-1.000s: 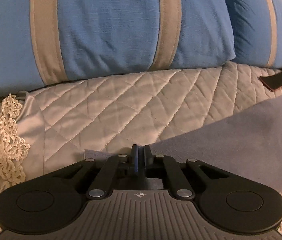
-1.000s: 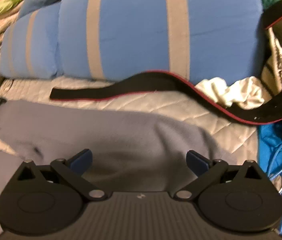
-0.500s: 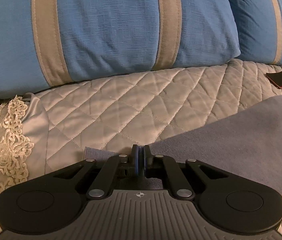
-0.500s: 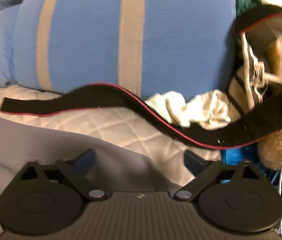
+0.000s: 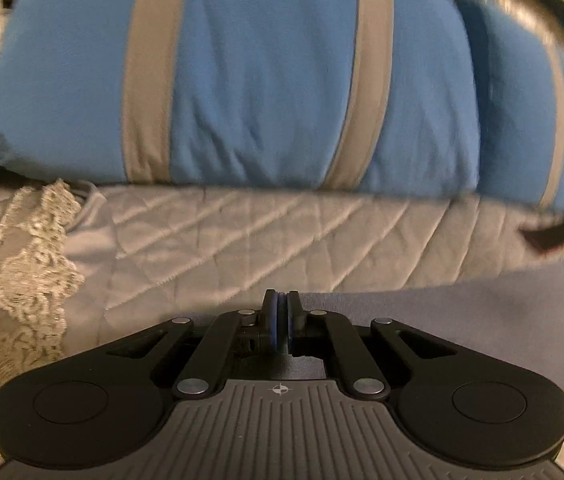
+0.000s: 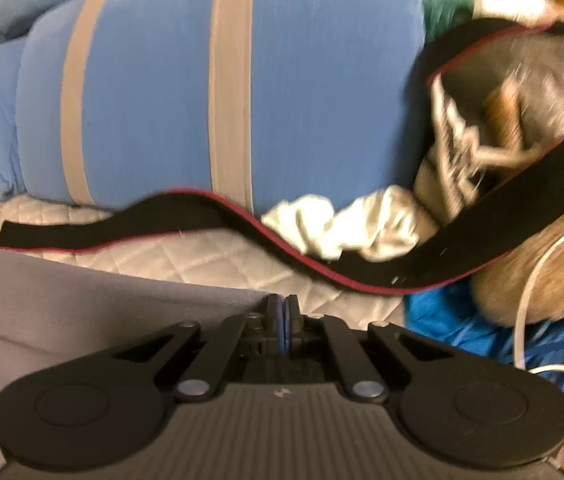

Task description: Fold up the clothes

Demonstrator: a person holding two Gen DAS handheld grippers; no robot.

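Left gripper [image 5: 280, 312]: jaws pressed together at lower centre of the left wrist view, pinching the near edge of the grey garment [image 5: 462, 320].
Right gripper [image 6: 282, 316]: jaws closed at lower centre of the right wrist view, clamped on a corner of the same grey cloth [image 6: 93, 300].
Garment: spread flat over the quilted bedspread [image 5: 241, 236]; it fills the lower right of the left view and the lower left of the right view.
Behind it: blue pillows with tan stripes [image 5: 249, 80] lie across the upper half of both views.
Strap: a black strap edged in red [image 6: 185, 216] snakes along the foot of the pillow toward the right of the frame.
Right-hand clutter: crumpled white cloth [image 6: 342, 228], blue cable [image 6: 542, 344], white cord [image 6: 530, 284].
Left edge: lace trim [image 5: 29, 264] on the bedspread.
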